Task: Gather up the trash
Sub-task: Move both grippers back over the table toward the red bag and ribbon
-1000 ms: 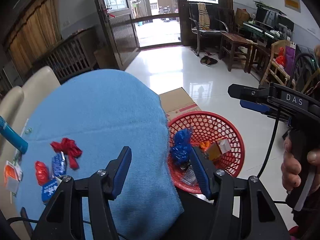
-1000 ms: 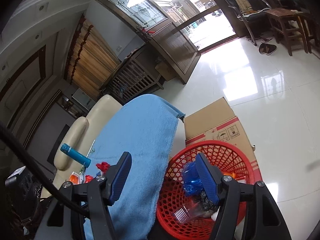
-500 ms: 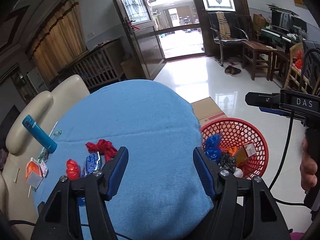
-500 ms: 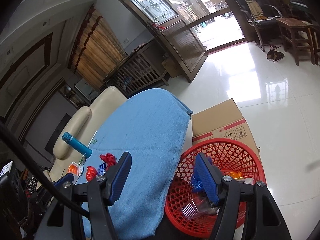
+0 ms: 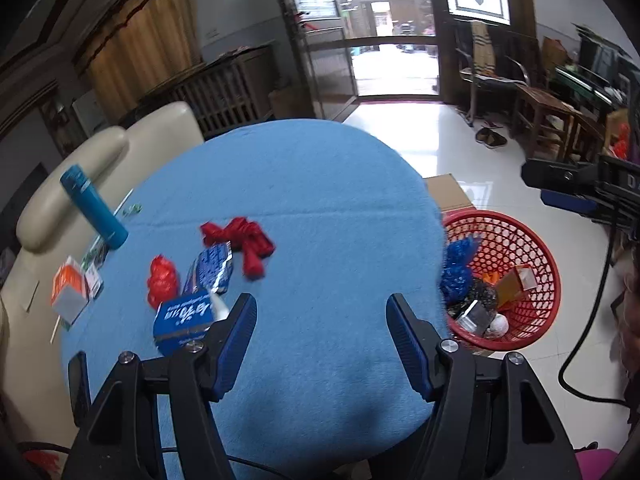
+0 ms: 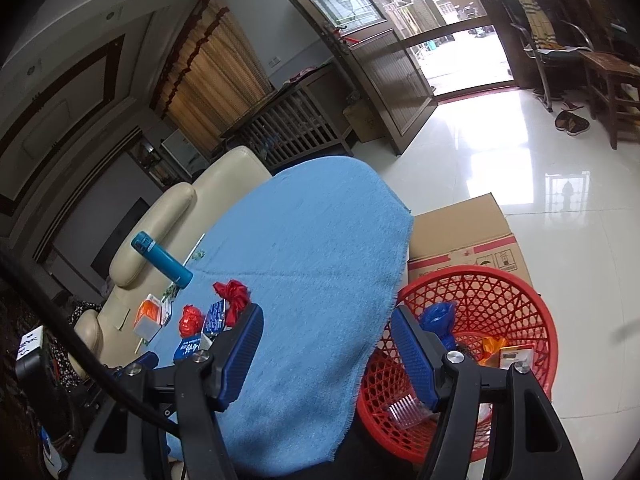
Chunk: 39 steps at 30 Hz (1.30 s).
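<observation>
**Blue-covered table, trash at one end, basket off the other**

A tiled living room with a glazed door at the back holds a table (image 5: 320, 200) draped in a blue cloth, with a cream sofa (image 5: 80, 168) along its far-left side. The remaining trash sits in a cluster toward the left of the cloth: a red ribbon scrap (image 5: 244, 240), a crumpled red wrapper (image 5: 162, 280), a blue foil packet (image 5: 212, 270) and a small blue carton (image 5: 182, 320), all touching or just beside one another. A teal bottle (image 5: 94, 212) and an orange-and-white box (image 5: 68, 288) lie at the cloth's left edge, and whether they count as trash is unclear.

The red basket (image 5: 520, 248) stands on the floor just off the table's right edge, in front of a cardboard box (image 6: 460, 232), low enough that items can be dropped in from above. It already holds blue wrappers, a clear plastic cup and small boxes.

The left tongs (image 5: 320, 332) hang over the bare cloth with nothing between them; their jaws have just been opening and now stand apart, and the carton lies just beside the left finger. The right tongs (image 6: 326, 344) are wide and empty, straddling the cloth's right edge with one finger over the basket.

The middle of the cloth is bare, so the left tongs probably have open room to sweep toward the cluster. The right hand's cable (image 5: 592, 312) hangs beside the basket and could snag.
</observation>
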Motion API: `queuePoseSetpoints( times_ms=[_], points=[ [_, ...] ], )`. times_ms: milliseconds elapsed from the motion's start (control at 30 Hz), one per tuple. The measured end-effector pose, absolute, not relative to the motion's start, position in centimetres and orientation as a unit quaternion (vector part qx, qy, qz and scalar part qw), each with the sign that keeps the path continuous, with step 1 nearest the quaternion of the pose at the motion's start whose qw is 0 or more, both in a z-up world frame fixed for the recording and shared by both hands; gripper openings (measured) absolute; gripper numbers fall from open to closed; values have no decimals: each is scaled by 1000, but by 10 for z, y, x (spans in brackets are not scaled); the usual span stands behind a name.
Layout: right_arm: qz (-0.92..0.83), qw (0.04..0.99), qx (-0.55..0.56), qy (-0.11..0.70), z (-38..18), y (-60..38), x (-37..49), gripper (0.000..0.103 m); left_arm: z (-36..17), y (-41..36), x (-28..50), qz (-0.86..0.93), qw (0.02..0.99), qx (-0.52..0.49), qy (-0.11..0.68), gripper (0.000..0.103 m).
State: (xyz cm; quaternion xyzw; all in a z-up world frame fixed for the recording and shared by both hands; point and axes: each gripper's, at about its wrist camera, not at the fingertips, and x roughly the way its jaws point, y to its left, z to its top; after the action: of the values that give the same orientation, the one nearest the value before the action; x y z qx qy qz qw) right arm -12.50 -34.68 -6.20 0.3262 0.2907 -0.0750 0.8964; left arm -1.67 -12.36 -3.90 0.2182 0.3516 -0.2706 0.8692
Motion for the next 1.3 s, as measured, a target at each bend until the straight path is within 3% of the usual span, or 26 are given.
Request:
queuePoseSetpoints(
  times_ms=[667,1033,1300],
  points=[
    [-36,892,315,322,-79,-315,-105,71,-55,-42,27,-168,891,163,389,68],
    [-35,883,337,326,-92,-324,-105,71,-54,61,82,-56,901,83,423,68],
    [-23,883,323,339,-95,-311,-95,71,-45,63,81,-60,908,75,408,68]
  ],
)
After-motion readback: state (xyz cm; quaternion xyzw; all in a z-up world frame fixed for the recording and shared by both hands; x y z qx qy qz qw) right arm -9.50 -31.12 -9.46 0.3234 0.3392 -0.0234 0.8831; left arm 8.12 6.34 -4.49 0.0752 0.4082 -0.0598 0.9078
